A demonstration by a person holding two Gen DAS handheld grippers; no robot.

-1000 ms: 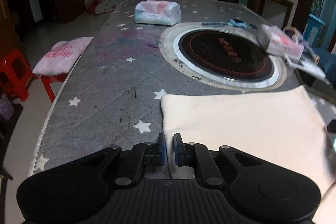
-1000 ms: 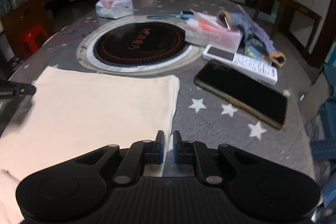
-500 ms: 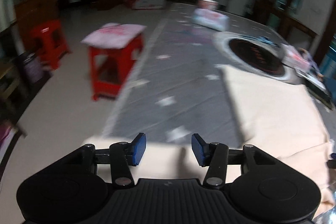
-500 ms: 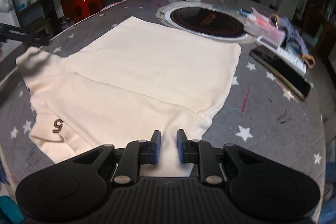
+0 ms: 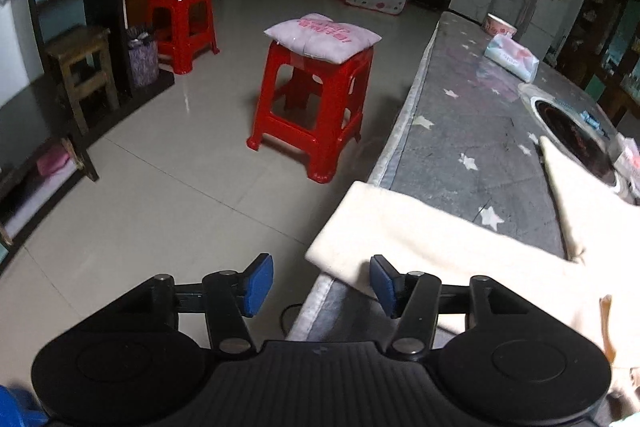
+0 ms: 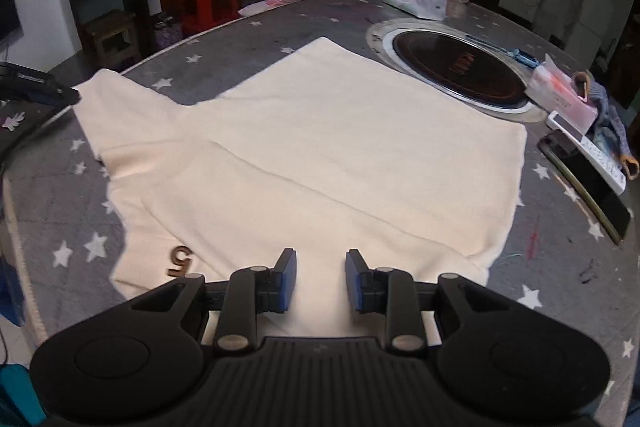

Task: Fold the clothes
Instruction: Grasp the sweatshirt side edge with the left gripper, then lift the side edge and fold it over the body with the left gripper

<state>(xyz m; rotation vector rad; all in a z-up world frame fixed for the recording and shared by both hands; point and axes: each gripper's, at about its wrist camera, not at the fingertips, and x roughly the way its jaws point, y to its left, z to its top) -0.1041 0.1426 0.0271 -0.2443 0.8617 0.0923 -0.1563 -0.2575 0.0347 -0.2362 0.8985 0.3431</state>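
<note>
Two grippers, both with jaws parted and gripping nothing: left gripper [image 5: 322, 281] at the sleeve tip, right gripper [image 6: 320, 279] over the shirt's near hem. Cream shirt [image 6: 320, 147] spread flat on the table [image 6: 560, 267], one sleeve [image 5: 400, 223] overhanging the edge at 9 o'clock. Risk: sleeve sliding floorward if nudged. Crowded at 2 o'clock with phone [image 6: 588, 195] and remote [image 6: 588, 151]; open room at 11.

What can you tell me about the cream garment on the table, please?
The cream garment is a soft, knit-looking top spread flat on the star-patterned table cover. One sleeve reaches the table edge, its tip overhanging slightly between the open left gripper's fingers. A small brown mark sits near the closest edge, by the open right gripper.
</note>
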